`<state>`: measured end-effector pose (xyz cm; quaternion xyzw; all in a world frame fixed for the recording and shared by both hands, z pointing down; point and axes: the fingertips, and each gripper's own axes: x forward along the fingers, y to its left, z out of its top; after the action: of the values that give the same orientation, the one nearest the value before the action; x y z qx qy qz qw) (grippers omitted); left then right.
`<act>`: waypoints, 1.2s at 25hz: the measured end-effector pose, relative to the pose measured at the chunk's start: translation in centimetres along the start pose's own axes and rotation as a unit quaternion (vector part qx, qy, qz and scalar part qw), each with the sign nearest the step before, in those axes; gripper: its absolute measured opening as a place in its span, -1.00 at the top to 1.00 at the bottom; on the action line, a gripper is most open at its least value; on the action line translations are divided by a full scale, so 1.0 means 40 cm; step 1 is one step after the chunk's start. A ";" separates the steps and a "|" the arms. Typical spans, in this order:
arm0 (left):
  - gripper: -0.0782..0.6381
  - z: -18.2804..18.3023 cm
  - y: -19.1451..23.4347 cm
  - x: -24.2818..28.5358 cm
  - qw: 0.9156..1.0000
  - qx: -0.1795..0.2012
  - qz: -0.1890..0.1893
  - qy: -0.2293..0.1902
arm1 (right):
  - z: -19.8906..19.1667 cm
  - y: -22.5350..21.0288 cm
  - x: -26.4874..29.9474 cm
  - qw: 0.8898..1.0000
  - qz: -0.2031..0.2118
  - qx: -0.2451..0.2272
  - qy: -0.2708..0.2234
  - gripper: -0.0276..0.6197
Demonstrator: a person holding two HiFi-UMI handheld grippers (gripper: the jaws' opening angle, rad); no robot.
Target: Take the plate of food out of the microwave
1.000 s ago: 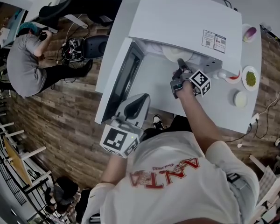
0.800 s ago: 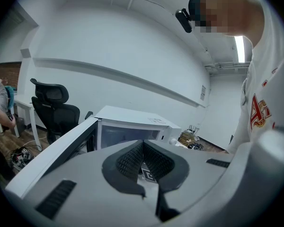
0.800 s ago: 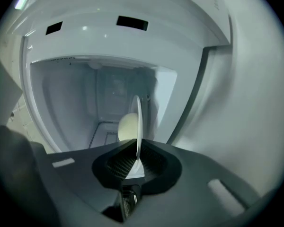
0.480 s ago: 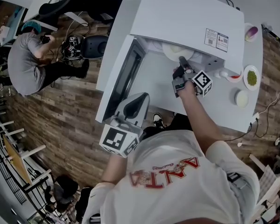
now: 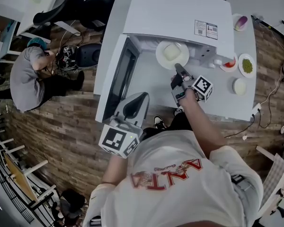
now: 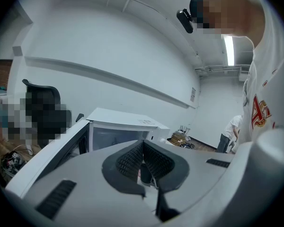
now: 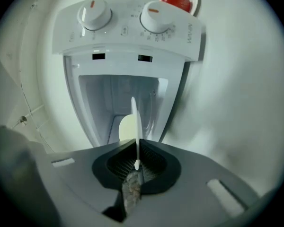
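The white microwave (image 5: 175,13) stands on the table with its door (image 5: 119,82) swung open to the left. A white plate (image 5: 172,54) carrying pale food sits at the cavity mouth, more than half of it out past the microwave's top. My right gripper (image 5: 178,69) is shut on the plate's near rim. In the right gripper view the plate (image 7: 135,122) shows edge-on between the pads, with the empty cavity (image 7: 114,91) behind it. My left gripper (image 5: 135,105) hangs in front of the door, shut and holding nothing; its pads (image 6: 130,157) meet.
Small dishes stand on the table right of the microwave: one red (image 5: 229,63), one green (image 5: 246,65), one white (image 5: 239,86), one purple (image 5: 240,22). Two knobs (image 7: 95,14) sit on the control panel. A seated person (image 5: 26,74) and office chairs are on the floor at the left.
The plate has slid out of the cavity toward me with my right gripper on its rim. The left gripper has stayed in place.
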<state>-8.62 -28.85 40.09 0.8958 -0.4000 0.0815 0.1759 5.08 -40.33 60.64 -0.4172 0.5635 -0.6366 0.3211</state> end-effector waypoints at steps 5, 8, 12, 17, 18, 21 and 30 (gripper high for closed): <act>0.76 -0.005 -0.046 -0.006 0.999 0.007 -0.040 -0.006 | -0.045 -0.023 -0.115 1.000 -0.010 -0.002 0.010 0.86; 0.76 -0.003 -0.080 -0.003 0.998 0.013 -0.063 -0.003 | -0.061 -0.050 -0.191 1.000 -0.018 0.005 0.006 0.86; 0.76 -0.005 -0.126 0.009 0.995 0.024 -0.097 0.001 | -0.044 -0.095 -0.294 0.999 -0.033 0.010 -0.023 0.86; 0.76 -0.017 -0.180 0.021 0.991 0.032 -0.128 0.008 | 0.011 -0.139 -0.400 0.996 -0.052 0.011 -0.067 0.86; 0.76 -0.021 -0.188 0.024 0.991 0.033 -0.132 0.009 | 0.023 -0.149 -0.417 0.996 -0.055 0.012 -0.074 0.86; 0.76 -0.036 -0.206 0.034 0.989 0.037 -0.144 0.013 | 0.061 -0.185 -0.465 0.993 -0.059 0.018 -0.098 0.86; 0.76 -0.046 -0.243 0.067 0.986 0.043 -0.159 0.022 | 0.146 -0.260 -0.556 0.984 -0.091 0.044 -0.146 0.86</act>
<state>0.41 -23.98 40.15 0.9528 -0.2442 0.0895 0.1569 20.83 -21.75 67.23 -0.5409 0.4413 -0.6197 0.3586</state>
